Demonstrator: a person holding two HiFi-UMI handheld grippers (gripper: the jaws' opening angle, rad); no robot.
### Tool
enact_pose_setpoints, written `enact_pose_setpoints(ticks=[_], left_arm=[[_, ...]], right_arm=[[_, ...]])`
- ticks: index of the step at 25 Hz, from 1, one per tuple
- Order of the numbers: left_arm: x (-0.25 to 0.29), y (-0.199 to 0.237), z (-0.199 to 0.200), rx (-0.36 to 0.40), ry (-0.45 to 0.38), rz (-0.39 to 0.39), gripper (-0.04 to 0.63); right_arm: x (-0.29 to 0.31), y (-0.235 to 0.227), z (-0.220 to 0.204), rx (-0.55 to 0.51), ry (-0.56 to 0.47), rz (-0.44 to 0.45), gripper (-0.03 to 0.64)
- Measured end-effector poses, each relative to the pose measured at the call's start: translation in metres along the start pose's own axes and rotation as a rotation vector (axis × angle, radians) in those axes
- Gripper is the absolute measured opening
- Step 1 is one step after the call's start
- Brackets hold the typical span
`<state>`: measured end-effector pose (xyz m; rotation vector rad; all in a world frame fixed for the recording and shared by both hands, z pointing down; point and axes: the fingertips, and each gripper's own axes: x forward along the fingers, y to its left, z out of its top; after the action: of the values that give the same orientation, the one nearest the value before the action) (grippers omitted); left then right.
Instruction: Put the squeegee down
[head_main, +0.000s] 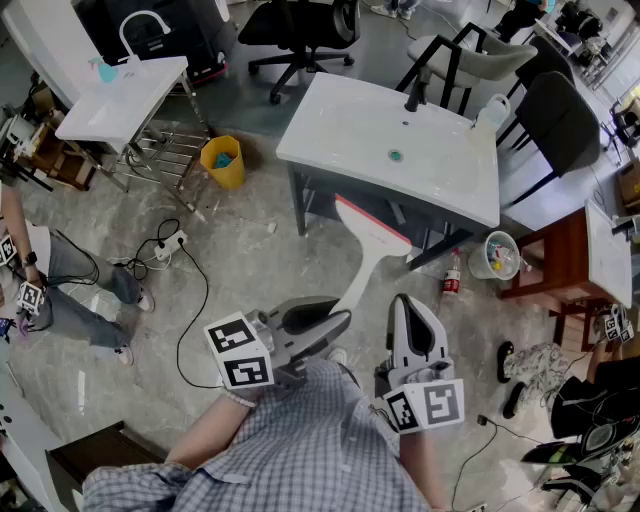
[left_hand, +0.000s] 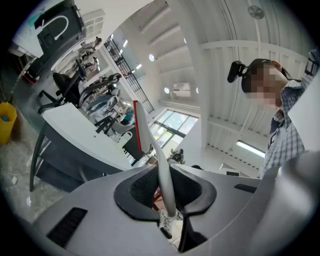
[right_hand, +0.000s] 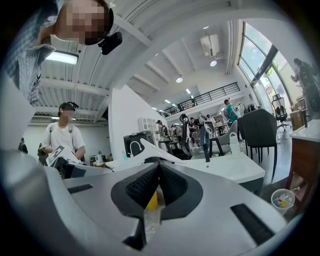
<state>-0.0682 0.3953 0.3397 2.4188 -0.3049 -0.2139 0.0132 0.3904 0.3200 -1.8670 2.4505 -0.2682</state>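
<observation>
readable text: none | labels, brands, numbers, signs: none legible

The head camera looks steeply down over the person's chest, and the white sink table (head_main: 350, 130) lies at twelve o'clock. Cameras on the left gripper (head_main: 338, 320) and right gripper (head_main: 405, 302) sit tight behind their jaws, facing level. Both take in that same table.

My squeegee (head_main: 372, 248) is white with a red edge. My left tongs (head_main: 338, 320) and right tongs (head_main: 404, 303) are grey, with black-and-white square markers. The surface (head_main: 340, 130) is white, the bucket (head_main: 222, 162) yellow, the floor (head_main: 240, 265) marbled grey, and my shirt (head_main: 300, 440) blue-checked.
</observation>
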Motion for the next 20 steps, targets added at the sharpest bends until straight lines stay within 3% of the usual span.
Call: enact_pose_setpoints(ticks=[20], left_arm=[[0.017, 0.002, 0.003, -0.003, -0.032, 0.033, 0.074]], right_arm=[[-0.003, -0.032, -0.003, 0.066, 0.007, -0.003, 0.009]])
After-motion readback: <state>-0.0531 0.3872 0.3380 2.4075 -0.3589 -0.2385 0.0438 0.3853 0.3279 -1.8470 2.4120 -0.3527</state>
